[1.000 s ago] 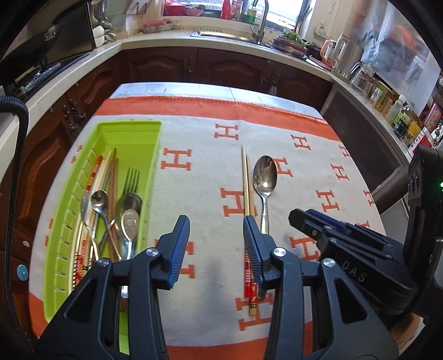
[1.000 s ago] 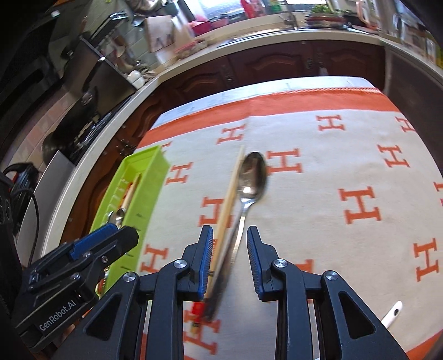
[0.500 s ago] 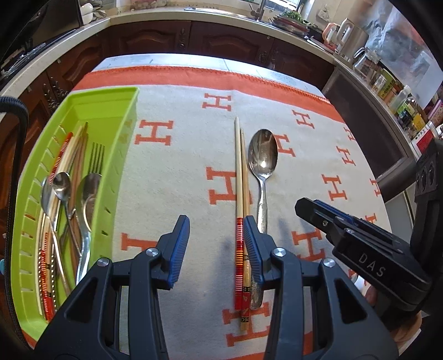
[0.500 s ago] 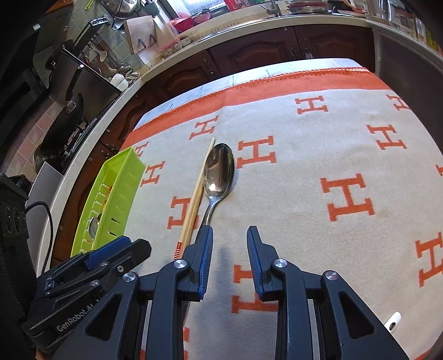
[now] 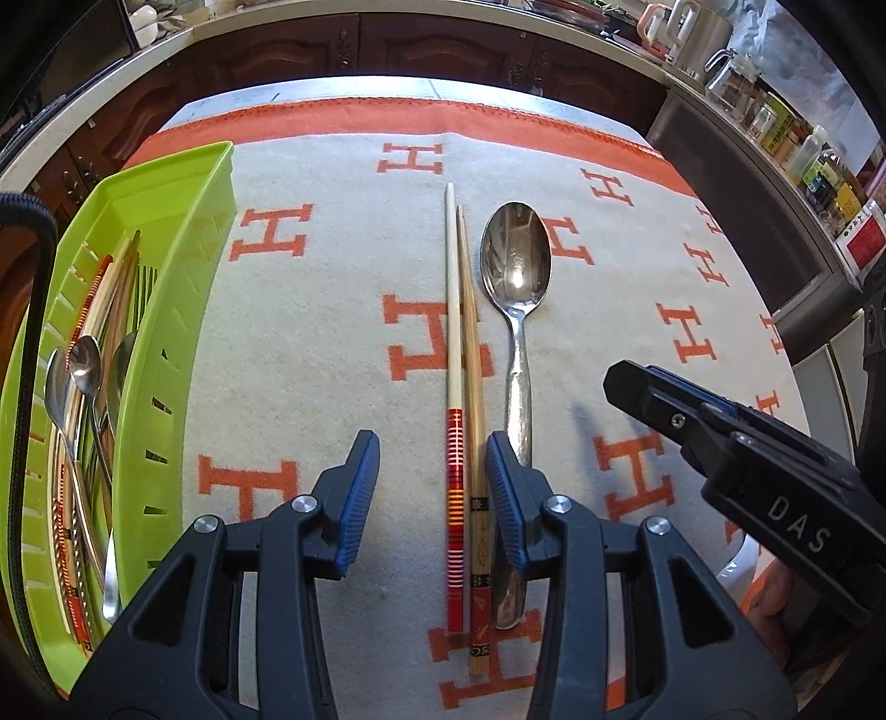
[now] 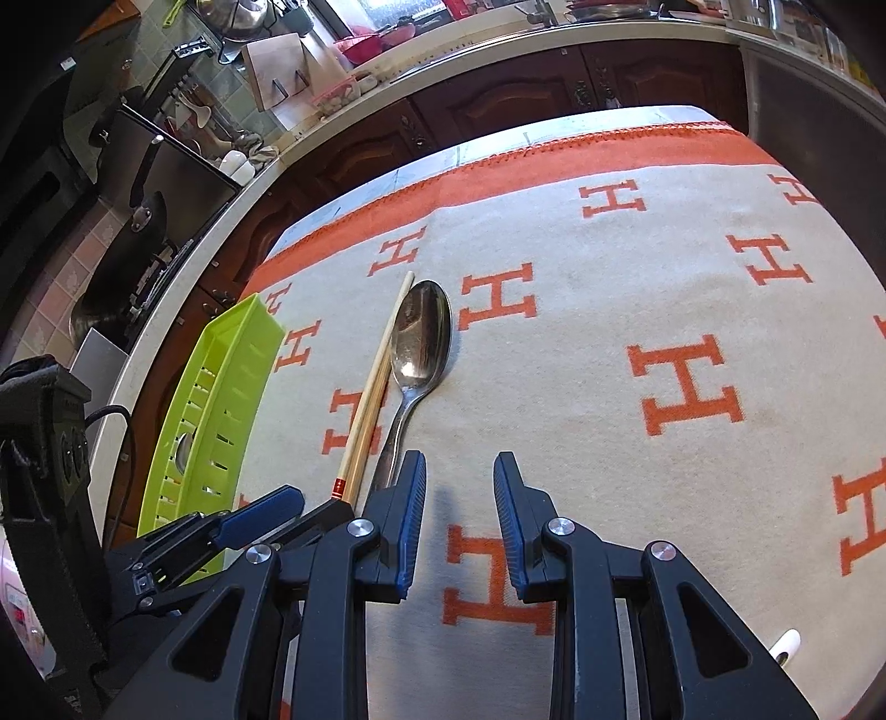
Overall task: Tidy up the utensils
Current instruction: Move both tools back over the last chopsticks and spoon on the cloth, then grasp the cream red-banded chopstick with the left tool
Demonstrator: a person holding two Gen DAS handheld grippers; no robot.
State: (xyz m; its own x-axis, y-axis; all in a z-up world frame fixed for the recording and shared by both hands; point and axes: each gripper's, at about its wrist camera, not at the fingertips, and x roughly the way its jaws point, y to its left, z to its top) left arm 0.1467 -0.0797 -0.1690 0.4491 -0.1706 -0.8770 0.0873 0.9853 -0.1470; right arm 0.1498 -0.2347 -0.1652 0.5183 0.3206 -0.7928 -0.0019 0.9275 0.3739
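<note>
Two chopsticks (image 5: 459, 354) with red banded handles lie side by side on the blanket, with a metal spoon (image 5: 518, 288) just to their right. My left gripper (image 5: 432, 487) is open and empty, its jaws either side of the chopstick handles just above the cloth. My right gripper (image 6: 459, 515) is open and empty over bare cloth to the right of the spoon (image 6: 418, 349) and chopsticks (image 6: 374, 382). A green utensil tray (image 5: 183, 310) at the left holds spoons, a fork and chopsticks; its outer wall (image 6: 221, 410) shows in the right wrist view.
The table carries a cream blanket (image 5: 332, 310) with orange H marks and an orange border. A white handle tip (image 6: 786, 645) pokes in at the near right. Kitchen counters and dark cabinets (image 5: 387, 44) ring the table.
My left gripper has moved right and lower, so its jaws now straddle the chopstick handles. My right gripper has let the chopsticks and spoon lie and drawn off to their right.
</note>
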